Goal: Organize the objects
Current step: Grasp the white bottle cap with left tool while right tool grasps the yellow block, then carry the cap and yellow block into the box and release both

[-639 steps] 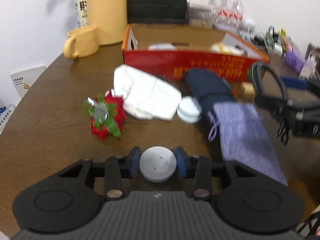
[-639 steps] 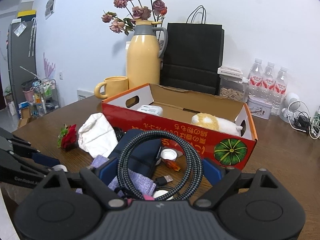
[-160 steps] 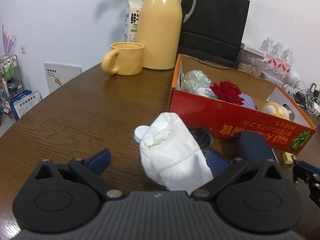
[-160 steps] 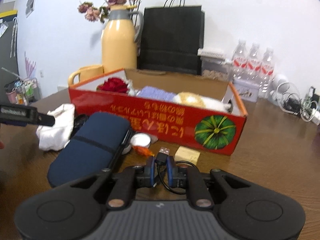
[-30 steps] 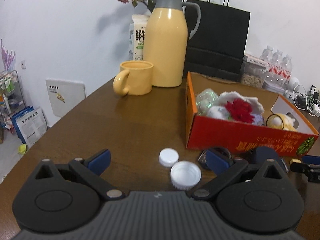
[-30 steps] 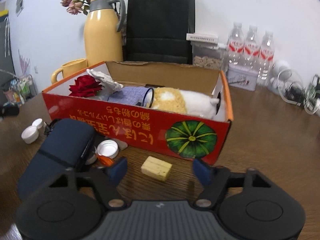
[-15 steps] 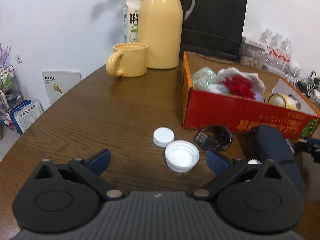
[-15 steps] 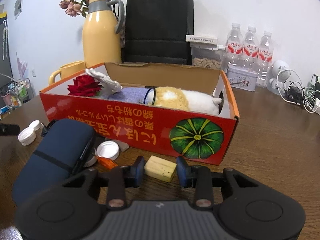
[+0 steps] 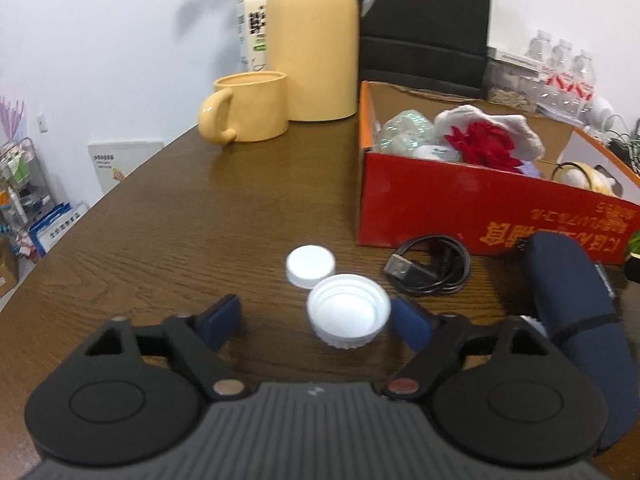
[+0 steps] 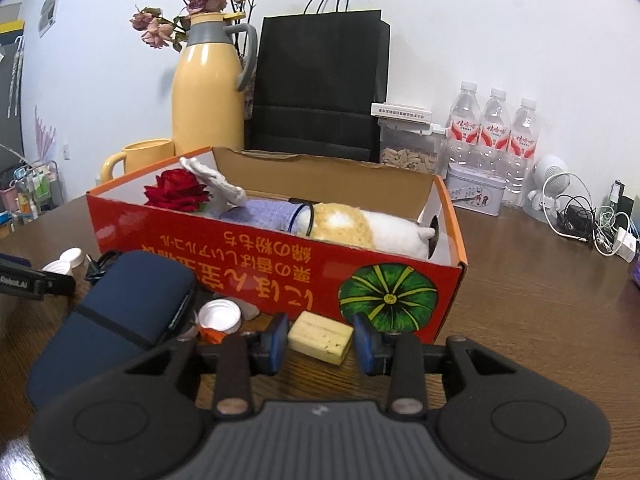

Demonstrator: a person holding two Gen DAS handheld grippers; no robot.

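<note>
Ribbed white plastic cap (image 9: pixel 348 316) sits on wood-grain table (image 9: pixel 180 220).

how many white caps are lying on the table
3. A small closed-side-up cap and a larger open-side-up cap touch between the left gripper's fingers; a third cap lies by the red box. Others may be hidden behind the navy case.

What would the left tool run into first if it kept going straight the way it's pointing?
Most likely the upturned white cap, which sits between the left tool's closing jaws, nearer the right pad. Just past it lies the smaller white cap, then bare table. Depth is hard to judge here.
</note>
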